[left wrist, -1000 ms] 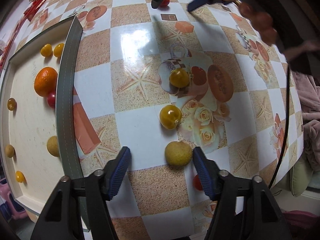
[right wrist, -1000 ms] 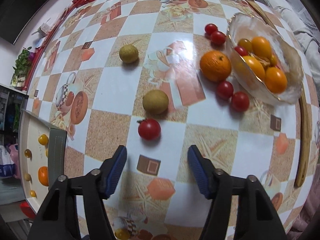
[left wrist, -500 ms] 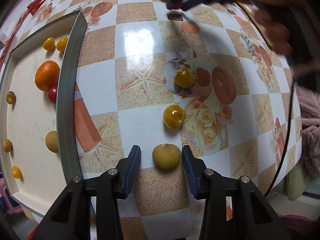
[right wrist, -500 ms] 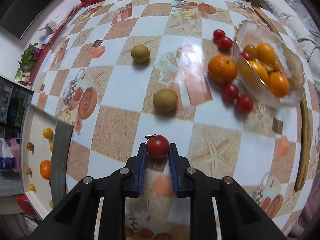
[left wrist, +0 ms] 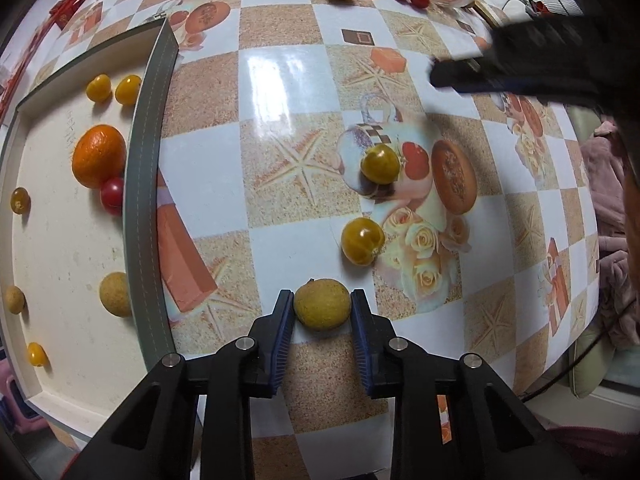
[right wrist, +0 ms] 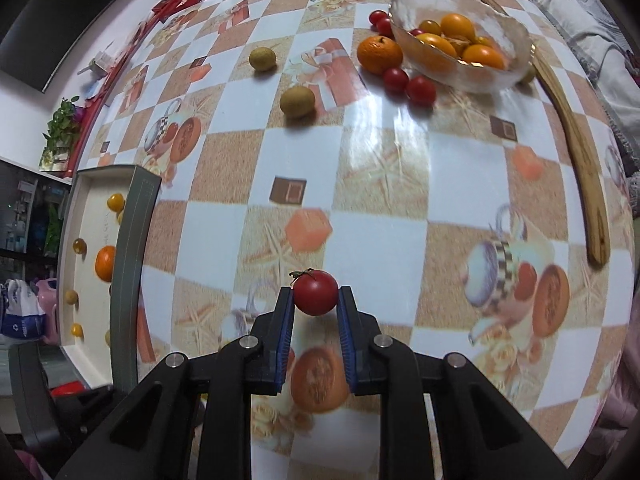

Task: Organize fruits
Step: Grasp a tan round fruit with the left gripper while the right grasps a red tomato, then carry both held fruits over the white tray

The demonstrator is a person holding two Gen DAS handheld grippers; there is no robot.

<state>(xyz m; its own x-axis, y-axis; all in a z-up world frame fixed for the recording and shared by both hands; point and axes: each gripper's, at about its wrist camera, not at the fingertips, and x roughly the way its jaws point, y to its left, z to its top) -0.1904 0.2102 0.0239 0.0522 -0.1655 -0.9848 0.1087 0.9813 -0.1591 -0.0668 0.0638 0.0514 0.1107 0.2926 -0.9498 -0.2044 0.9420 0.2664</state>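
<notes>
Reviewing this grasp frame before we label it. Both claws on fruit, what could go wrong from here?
1. The left claw pinches the round tan fruit only at the pad tips; it may roll out when lifted.
2. The right claw grips the red tomato near its tips too; squeezing harder could bruise it.
3. The tray has a raised wall; a low carry could clip it.

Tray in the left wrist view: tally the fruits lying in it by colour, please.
In the tray:
orange fruit: 1
red tomato: 1
yellow or amber tomatoes: 4
tan round fruits: 2
Total: 8
</notes>
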